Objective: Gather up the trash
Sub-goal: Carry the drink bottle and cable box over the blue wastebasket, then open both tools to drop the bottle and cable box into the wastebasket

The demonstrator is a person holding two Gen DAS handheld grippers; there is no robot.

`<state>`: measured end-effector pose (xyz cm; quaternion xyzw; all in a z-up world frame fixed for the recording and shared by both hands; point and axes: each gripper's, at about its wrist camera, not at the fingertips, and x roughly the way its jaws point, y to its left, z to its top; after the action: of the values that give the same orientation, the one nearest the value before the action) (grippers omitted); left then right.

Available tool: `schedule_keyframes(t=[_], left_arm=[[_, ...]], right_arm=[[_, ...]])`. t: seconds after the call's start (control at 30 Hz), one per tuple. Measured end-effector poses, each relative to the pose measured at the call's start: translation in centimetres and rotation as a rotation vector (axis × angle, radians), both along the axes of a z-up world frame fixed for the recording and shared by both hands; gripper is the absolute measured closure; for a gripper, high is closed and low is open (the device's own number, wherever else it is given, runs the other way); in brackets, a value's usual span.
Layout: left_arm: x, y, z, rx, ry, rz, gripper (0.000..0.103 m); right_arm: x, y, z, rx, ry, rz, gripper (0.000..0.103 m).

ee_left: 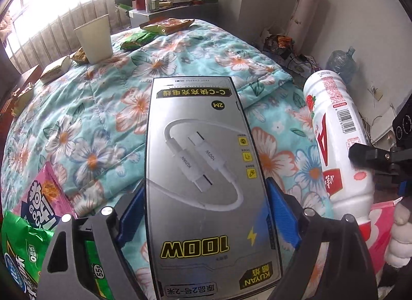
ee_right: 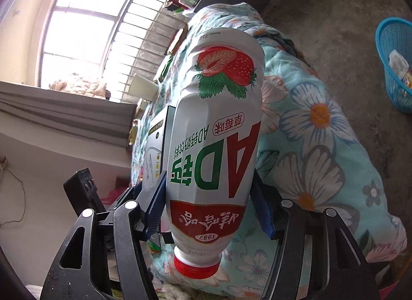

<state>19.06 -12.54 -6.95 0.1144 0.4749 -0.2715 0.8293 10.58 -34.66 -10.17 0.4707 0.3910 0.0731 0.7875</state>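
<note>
My left gripper [ee_left: 206, 194] is shut on a grey cable box [ee_left: 203, 160], with its blue pads [ee_left: 131, 212] pressed on the box's two long edges above the floral quilt [ee_left: 90, 132]. In the left wrist view a white strawberry-milk bottle [ee_left: 334, 130] hangs at the right, with a black finger of my right gripper [ee_left: 370, 158] on it. In the right wrist view that bottle [ee_right: 216, 132] lies along the fingers, red cap [ee_right: 197, 266] towards the camera. My right gripper [ee_right: 208, 197] is shut on it. The cable box [ee_right: 154, 150] shows just left of the bottle.
A paper cup [ee_left: 94, 39] and several snack packets [ee_left: 136, 39] lie on the far part of the quilt. Pink [ee_left: 46, 197] and green [ee_left: 23, 253] packets sit at the near left. A blue basket [ee_right: 386, 42] holding some trash stands on the concrete floor to the right.
</note>
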Motion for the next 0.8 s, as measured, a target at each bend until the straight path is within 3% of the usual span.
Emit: schedule_keyframes(t=[0.2,0.37,0.57,0.7,0.8], left_arm=[[-0.2,-0.9,3.7,-0.154,0.042,-0.058,0.019],[-0.7,-6.6,6.1,-0.181,0.040,-0.204,0.019],[-0.4,-18.6,5.4,-0.209,0.214,-0.437,0.018],[0.4,-28.9,2.3,-0.139,0.323,-0.541,0.018],[0.8,-36.2,-0.1,-0.086,0.328,-0.598,0.014]], right_arm=[[-3.4,-2.7,0.8,0.092,-0.078,-0.071,0.046],[-8.2,-7.2,1.8,0.100,-0.148,-0.225,0.046],[-12.6,-15.2,-0.1,0.118,-0.103,-0.455,0.046],[-12.5,-20.5,-3.1,0.143,-0.030,-0.536,0.046],[-11.1,-24.1,-5.0,0.141,0.025,-0.585,0.045]])
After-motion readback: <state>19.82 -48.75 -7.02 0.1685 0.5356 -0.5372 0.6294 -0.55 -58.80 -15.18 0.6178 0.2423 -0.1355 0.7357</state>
